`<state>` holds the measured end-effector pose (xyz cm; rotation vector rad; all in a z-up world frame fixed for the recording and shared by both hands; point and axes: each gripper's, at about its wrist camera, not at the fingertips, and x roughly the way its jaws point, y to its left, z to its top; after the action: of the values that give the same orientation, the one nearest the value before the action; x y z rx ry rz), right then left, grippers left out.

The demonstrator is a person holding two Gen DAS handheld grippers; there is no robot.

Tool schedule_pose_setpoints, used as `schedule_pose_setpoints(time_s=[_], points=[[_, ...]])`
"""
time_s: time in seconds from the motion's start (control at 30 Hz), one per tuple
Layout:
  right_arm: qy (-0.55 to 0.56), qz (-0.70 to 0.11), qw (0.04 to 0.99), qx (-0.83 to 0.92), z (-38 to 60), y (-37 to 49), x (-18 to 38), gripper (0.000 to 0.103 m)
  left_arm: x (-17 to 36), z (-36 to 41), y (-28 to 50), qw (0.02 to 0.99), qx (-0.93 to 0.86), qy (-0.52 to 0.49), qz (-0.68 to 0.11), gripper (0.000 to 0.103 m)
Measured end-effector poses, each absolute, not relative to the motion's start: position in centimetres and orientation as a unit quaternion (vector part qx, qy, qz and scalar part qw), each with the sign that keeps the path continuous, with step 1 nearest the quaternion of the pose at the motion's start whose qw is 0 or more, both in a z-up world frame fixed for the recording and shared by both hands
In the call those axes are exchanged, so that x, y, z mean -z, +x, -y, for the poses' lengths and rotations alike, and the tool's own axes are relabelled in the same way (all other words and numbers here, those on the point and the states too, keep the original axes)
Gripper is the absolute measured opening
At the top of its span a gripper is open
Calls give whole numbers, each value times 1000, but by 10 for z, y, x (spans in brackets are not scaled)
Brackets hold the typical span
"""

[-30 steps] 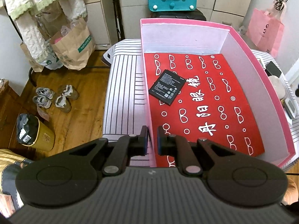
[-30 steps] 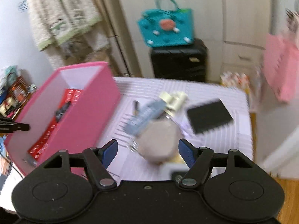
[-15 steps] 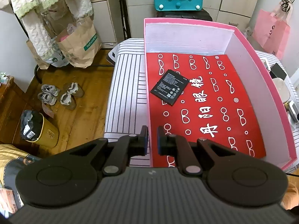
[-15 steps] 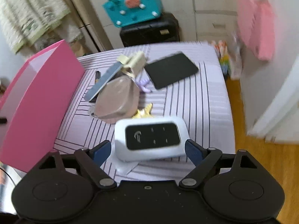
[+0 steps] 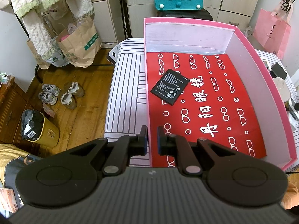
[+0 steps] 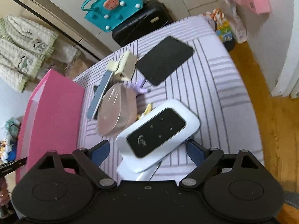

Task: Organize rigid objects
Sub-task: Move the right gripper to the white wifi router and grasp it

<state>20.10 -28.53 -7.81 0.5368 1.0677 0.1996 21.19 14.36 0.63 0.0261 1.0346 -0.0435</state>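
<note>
A striped cloth (image 6: 214,78) covered the table, and on it lay a loose cluster of items: a flat black rectangular slab (image 6: 164,59), a cream-coloured clip (image 6: 121,65), a blue-grey flat case (image 6: 100,95) leaning on edge, and a rounded beige compact (image 6: 116,110) touching that case. A teal felt bag (image 6: 112,7) sat on a black suitcase (image 6: 142,24) behind the table. Nearest the right-hand camera lay a white pocket router (image 6: 157,132) with a black face, tilted, just in front of the compact. To the left stood a pink box (image 5: 261,71) with white inner walls and a red sheet (image 5: 205,112) printed with white spectacles lining its floor; a black phone battery (image 5: 170,86) lay flat on that sheet toward the near-left part, apart from the walls. The left gripper (image 5: 152,140) hovered at the box's near-left wall, its jaws nearly closed with a narrow gap and nothing between them. The right gripper (image 6: 145,149) was spread wide, its blue fingertips (image 6: 99,152) flanking the router without clearly touching it.
</note>
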Motion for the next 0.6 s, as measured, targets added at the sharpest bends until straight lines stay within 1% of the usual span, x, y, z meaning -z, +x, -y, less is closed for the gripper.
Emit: schedule_pose_setpoints(time_s=[0.13,0.23,0.33,0.47,0.53,0.57,0.6], points=[[197,-494,842,-90,274,207,76,93,-6,-145,211,869,22,9,-495,9],[129,-484,860,-91,259,208,75,95,-6,-145,211,869,23,9,-495,9],[71,-473,874,-85,250,208,78,95,-5,-145,211,869,25,7,-495,9],[39,-459,884,-78,248,207,80,96,-4,-144,211,868,26,10,-495,9],[45,-450,889,-78,252,205,79,92,-4,-144,212,868,26,11,-496,9],[48,-445,890,-81,254,203,78,86,-5,-144,212,868,26,11,-496,9],[53,-443,891,-85,257,202,76,84,-5,-144,211,868,26,10,-496,9]])
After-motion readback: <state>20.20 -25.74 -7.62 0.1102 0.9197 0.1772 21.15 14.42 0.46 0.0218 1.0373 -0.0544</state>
